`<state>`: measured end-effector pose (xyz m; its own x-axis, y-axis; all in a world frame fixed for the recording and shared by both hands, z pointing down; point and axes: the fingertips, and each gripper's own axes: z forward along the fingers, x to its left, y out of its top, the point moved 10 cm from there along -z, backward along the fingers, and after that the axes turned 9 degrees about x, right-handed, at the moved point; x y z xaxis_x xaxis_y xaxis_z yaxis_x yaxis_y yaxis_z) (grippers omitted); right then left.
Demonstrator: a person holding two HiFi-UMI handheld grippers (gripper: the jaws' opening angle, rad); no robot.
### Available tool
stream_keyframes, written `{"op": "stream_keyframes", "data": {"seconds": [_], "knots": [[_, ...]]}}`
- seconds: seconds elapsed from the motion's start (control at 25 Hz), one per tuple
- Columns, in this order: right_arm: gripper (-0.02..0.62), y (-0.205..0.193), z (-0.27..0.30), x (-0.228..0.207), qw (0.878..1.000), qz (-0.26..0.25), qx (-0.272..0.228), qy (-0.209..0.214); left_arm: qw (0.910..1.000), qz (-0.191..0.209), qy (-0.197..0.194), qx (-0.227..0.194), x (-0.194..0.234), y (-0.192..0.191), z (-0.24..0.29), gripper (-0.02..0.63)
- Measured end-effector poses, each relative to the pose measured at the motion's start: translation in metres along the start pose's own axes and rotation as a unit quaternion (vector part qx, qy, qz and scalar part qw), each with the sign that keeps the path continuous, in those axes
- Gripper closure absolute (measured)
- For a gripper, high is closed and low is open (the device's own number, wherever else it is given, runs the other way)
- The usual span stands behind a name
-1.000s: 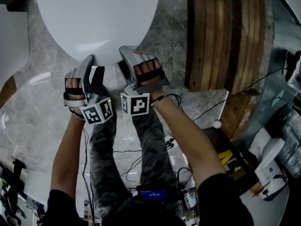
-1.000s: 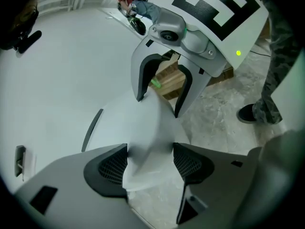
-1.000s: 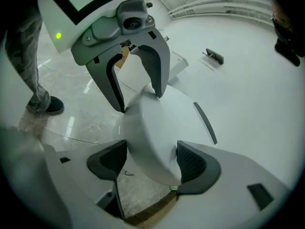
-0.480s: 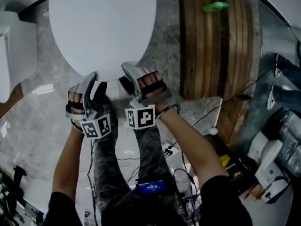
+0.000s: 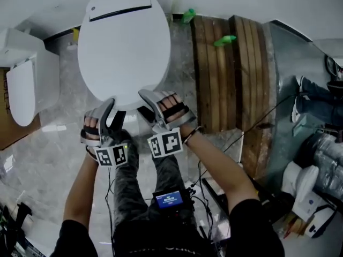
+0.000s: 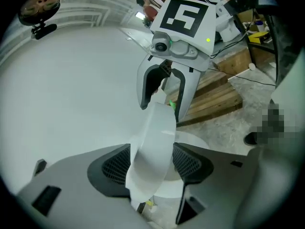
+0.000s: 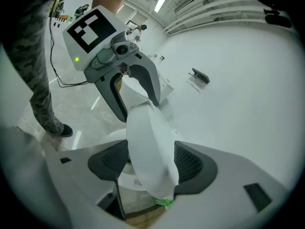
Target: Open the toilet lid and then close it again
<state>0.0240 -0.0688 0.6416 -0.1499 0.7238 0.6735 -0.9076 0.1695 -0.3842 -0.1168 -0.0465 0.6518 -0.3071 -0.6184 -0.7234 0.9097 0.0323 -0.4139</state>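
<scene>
Two grippers on the front rim of the white toilet lid (image 5: 123, 47): left hand-held gripper (image 5: 110, 101) and right hand-held gripper (image 5: 146, 94) side by side, each with jaws clamped on that rim. Wooden platform (image 5: 230, 74) just right of the toilet, second toilet (image 5: 24, 90) at left.

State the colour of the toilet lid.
The toilet lid is plain white, with no pattern; it shows best in the head view.
</scene>
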Motion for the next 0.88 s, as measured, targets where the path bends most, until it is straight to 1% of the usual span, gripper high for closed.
{"op": "stream_keyframes", "data": {"seconds": [0.08,0.12,0.24,0.32,0.48,0.56,0.72,0.88], "knots": [[0.295,0.011,-0.009,-0.030,1.000,0.000,-0.006,-0.009,0.9999,0.000,0.014,-0.006,0.030,0.009,-0.007,0.332],[0.302,0.016,-0.013,-0.045,1.000,0.003,-0.007,-0.012,0.9998,-0.001,0.018,-0.007,0.044,0.014,-0.009,0.352],[0.314,0.027,-0.026,-0.080,1.000,0.010,-0.005,-0.017,0.9997,-0.006,0.023,-0.002,0.079,0.030,-0.017,0.373],[0.329,0.034,-0.029,-0.105,0.999,0.021,-0.002,-0.032,0.9993,-0.008,0.035,0.003,0.105,0.039,-0.016,0.389],[0.382,0.050,-0.030,-0.145,0.997,0.048,0.001,-0.054,0.9985,-0.014,0.052,0.013,0.151,0.050,-0.014,0.427],[0.420,0.055,-0.029,-0.158,0.997,0.051,0.003,-0.060,0.9981,-0.010,0.058,0.022,0.166,0.056,-0.012,0.445],[0.425,0.064,-0.026,-0.182,0.997,0.054,0.014,-0.059,0.9971,-0.019,0.062,0.038,0.187,0.063,-0.009,0.457],[0.424,0.067,-0.025,-0.195,0.997,0.061,0.016,-0.054,0.9963,-0.026,0.065,0.048,0.200,0.069,-0.007,0.459]]}}
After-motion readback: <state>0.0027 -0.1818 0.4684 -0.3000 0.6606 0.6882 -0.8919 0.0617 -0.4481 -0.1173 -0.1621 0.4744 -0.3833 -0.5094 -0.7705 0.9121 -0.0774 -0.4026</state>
